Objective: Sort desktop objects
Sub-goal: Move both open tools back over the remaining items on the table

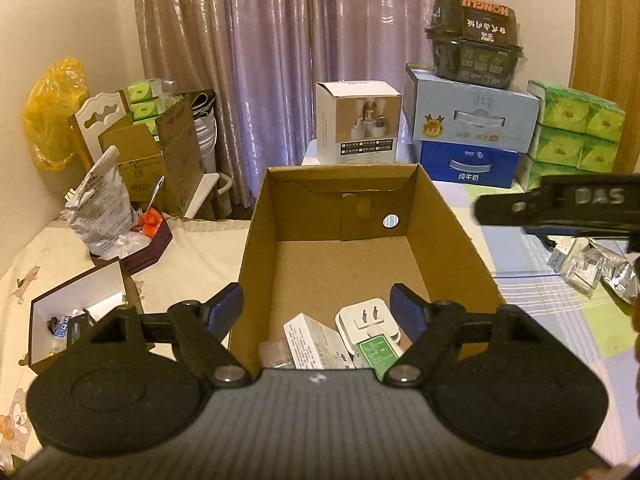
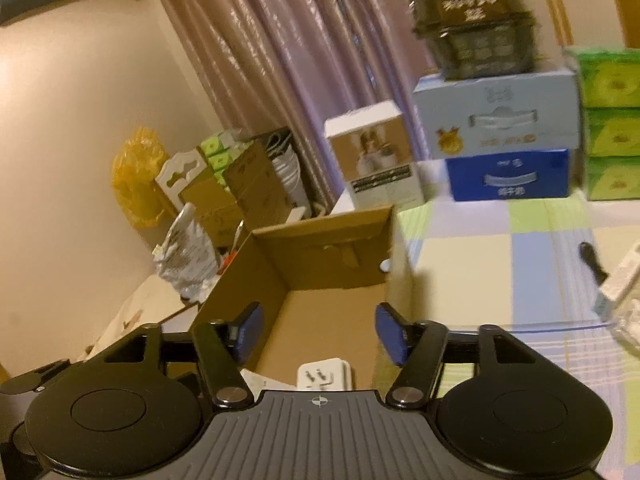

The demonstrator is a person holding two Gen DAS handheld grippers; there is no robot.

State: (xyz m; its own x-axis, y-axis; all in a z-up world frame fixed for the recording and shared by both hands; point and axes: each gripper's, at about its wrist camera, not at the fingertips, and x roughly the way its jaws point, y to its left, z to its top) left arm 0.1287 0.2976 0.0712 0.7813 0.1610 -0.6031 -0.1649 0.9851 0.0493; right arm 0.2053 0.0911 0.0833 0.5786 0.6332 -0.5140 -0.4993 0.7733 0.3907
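one cardboard box (image 1: pixel 352 216); two milk cartons (image 1: pixel 472 120)

Plug adapter (image 1: pixel 370 320) in cardboard box (image 1: pixel 256 248)

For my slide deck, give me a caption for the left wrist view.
Open left gripper above a cardboard box holding a white plug adapter and small white carton.

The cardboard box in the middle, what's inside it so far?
Inside the cardboard box, at its near end, lie a white plug adapter, a white carton, a green-labelled item and something clear. The gripper body hides the nearest edge; the rest is bare.
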